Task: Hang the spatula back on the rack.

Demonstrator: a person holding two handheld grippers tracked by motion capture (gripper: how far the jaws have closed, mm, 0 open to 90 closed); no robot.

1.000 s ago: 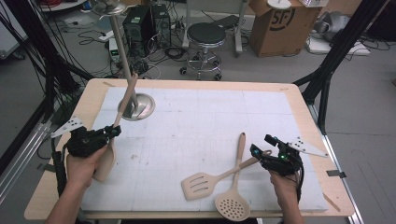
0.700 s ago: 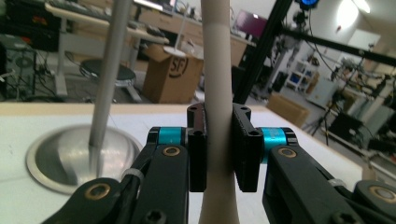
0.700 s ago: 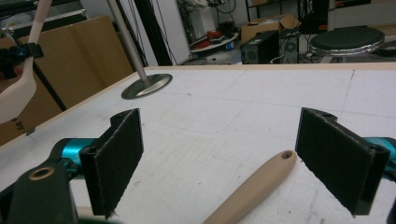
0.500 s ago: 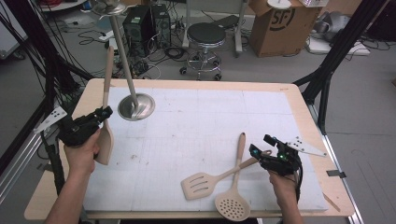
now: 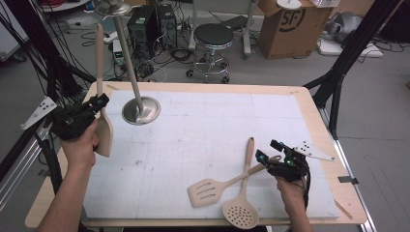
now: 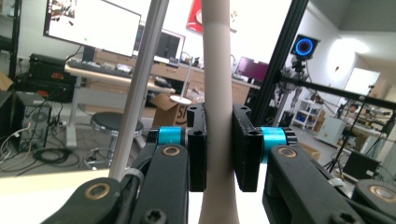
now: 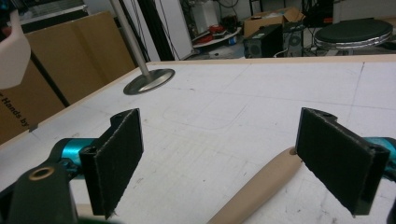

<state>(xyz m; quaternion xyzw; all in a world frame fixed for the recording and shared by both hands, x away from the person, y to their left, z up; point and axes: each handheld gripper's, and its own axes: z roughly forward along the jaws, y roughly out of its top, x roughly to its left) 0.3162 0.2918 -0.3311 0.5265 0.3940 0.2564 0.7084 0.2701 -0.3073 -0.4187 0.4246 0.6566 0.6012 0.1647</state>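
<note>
My left gripper (image 5: 100,103) is shut on a wooden spatula (image 5: 104,135) and holds it upright above the table's left edge, handle up and blade down. In the left gripper view both jaws clamp the spatula's handle (image 6: 218,70). Just to its right a metal stand (image 5: 141,110) rises from a round base. My right gripper (image 5: 267,151) rests open at the front right, with the handle end of a slotted wooden spatula (image 5: 209,190) lying between its jaws. A wooden skimmer (image 5: 240,211) crosses that spatula. The handle end (image 7: 261,186) lies near the right pad (image 7: 341,158).
A white mat (image 5: 203,125) covers most of the wooden table (image 5: 319,121). The stand's slanted pole (image 6: 140,84) passes close to the left of the held handle. A stool (image 5: 212,36), a cardboard box (image 5: 290,24) and cables sit on the floor beyond the table.
My left gripper has carried the spatula left and up, away from the stand's pole, and turned it from tilted to upright. The right gripper and the two utensils have stayed put.
</note>
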